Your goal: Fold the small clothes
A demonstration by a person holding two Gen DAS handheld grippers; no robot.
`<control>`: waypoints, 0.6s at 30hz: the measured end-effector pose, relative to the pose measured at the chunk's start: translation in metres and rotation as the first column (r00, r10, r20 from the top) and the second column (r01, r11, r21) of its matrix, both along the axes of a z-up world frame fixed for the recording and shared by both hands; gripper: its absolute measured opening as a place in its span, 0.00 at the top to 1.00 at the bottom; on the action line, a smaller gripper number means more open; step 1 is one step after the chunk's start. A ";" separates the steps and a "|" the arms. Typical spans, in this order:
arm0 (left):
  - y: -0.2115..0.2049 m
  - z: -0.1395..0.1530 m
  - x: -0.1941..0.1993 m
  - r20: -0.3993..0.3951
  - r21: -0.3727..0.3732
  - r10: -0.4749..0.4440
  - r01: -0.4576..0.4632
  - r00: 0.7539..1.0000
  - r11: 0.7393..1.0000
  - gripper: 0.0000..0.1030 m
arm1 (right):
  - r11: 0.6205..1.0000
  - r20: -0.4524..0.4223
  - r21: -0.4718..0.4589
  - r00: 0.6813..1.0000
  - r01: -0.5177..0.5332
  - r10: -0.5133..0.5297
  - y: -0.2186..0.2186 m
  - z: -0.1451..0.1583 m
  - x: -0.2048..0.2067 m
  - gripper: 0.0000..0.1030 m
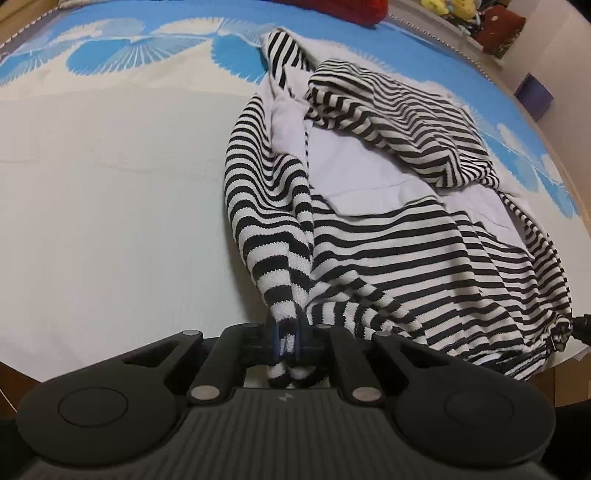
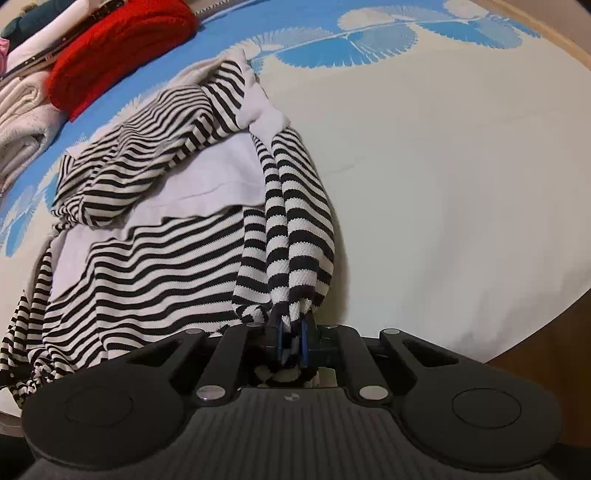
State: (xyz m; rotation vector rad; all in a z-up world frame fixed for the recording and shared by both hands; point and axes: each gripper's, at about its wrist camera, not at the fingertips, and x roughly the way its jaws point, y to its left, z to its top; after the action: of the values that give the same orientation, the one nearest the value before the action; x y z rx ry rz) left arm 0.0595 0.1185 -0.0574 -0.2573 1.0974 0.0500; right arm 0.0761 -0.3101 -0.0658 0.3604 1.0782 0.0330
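Left gripper (image 1: 287,341) clamped on bunched edge of black-and-white striped knit garment (image 1: 388,236); my right gripper (image 2: 291,341) clamped likewise. Garment lies rumpled on white-and-blue patterned bedspread (image 1: 110,184), white lining exposed. No tidy fold made yet; most folding remains.

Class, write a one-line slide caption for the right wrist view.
Right gripper shut on a striped top, bunched on a blue and white bedspread.

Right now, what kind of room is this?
Probably a bedroom: the striped garment lies on a blue-and-white bedspread, with a folded red knit and soft toys beyond it.
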 end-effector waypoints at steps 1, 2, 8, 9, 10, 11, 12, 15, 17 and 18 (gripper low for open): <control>0.000 0.000 -0.001 0.000 0.003 0.000 0.000 1.000 1.000 0.93 | 1.000 0.005 0.000 1.000 -0.002 0.002 -0.001 0.001 -0.001 0.92; 0.000 0.000 -0.001 -0.004 0.005 0.002 -0.002 1.000 1.000 0.93 | 1.000 0.005 -0.001 1.000 -0.002 0.002 -0.001 0.002 -0.002 0.92; -0.001 0.007 -0.005 0.023 0.018 -0.013 0.012 1.000 1.000 0.95 | 1.000 0.026 -0.009 1.000 -0.003 0.003 -0.002 0.006 -0.007 0.93; -0.002 0.016 -0.007 0.047 0.022 -0.035 0.034 0.998 0.999 0.95 | 1.000 0.047 -0.002 0.999 0.000 0.000 -0.003 0.012 -0.009 0.93; -0.002 0.025 -0.009 0.074 0.028 -0.056 0.054 0.996 0.998 0.95 | 1.000 0.074 0.012 0.997 0.005 -0.006 -0.005 0.020 -0.012 0.93; -0.002 0.035 -0.012 0.101 0.032 -0.073 0.070 0.992 0.997 0.95 | 0.999 0.106 0.034 0.994 0.011 -0.015 -0.009 0.030 -0.016 0.93; 0.001 0.048 -0.015 0.130 0.029 -0.085 0.082 0.988 0.996 0.95 | 0.998 0.141 0.056 0.990 0.012 -0.020 -0.015 0.042 -0.021 0.93; 0.015 0.091 -0.030 0.217 -0.048 -0.095 0.108 0.972 0.993 0.95 | 0.994 0.251 0.113 0.967 0.001 -0.030 -0.032 0.080 -0.040 0.94; 0.022 0.118 -0.043 0.265 -0.097 -0.105 0.134 0.958 0.986 0.95 | 0.988 0.308 0.156 0.951 -0.017 -0.032 -0.043 0.104 -0.056 0.94; 0.026 0.131 -0.052 0.283 -0.125 -0.107 0.147 0.953 0.981 0.96 | 0.985 0.339 0.170 0.940 -0.030 -0.030 -0.047 0.118 -0.067 0.94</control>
State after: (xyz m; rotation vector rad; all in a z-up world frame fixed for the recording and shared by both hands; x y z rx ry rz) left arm 0.0080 0.1442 0.0733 -0.3127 0.8387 -0.1772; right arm 0.0090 -0.3575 0.0518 0.4920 0.7321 0.1847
